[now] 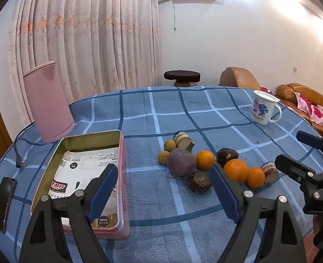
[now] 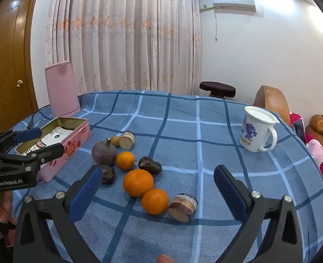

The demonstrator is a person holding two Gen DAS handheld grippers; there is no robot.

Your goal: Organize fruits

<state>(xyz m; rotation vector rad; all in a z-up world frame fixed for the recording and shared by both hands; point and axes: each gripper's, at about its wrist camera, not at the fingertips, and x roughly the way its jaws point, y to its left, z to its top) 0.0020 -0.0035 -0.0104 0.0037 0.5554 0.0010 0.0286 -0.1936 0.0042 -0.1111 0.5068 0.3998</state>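
Fruits lie in a cluster on the blue checked tablecloth: a purple round fruit (image 1: pixel 180 162) (image 2: pixel 104 152), three oranges, the largest (image 1: pixel 236 170) (image 2: pixel 138 182), a smaller one (image 2: pixel 155 201) and another (image 1: pixel 205 160) (image 2: pixel 125 160), dark brown fruits (image 1: pixel 199 182) (image 2: pixel 150 164), small yellowish fruits (image 1: pixel 169 145) and cut sugarcane pieces (image 2: pixel 183 207) (image 1: pixel 183 140). An open pink tin box (image 1: pixel 82 175) (image 2: pixel 58 140) lies left of them. My left gripper (image 1: pixel 164 191) is open and empty, near the box and fruits. My right gripper (image 2: pixel 157 194) is open and empty, above the near oranges.
A pink kettle (image 1: pixel 47 100) (image 2: pixel 61 87) stands at the back left with its cable (image 1: pixel 19 151). A white printed mug (image 1: pixel 264 107) (image 2: pixel 256 131) stands at the right. A dark phone (image 1: pixel 3 201) lies at the left table edge. Sofa (image 1: pixel 306 100) beyond the table.
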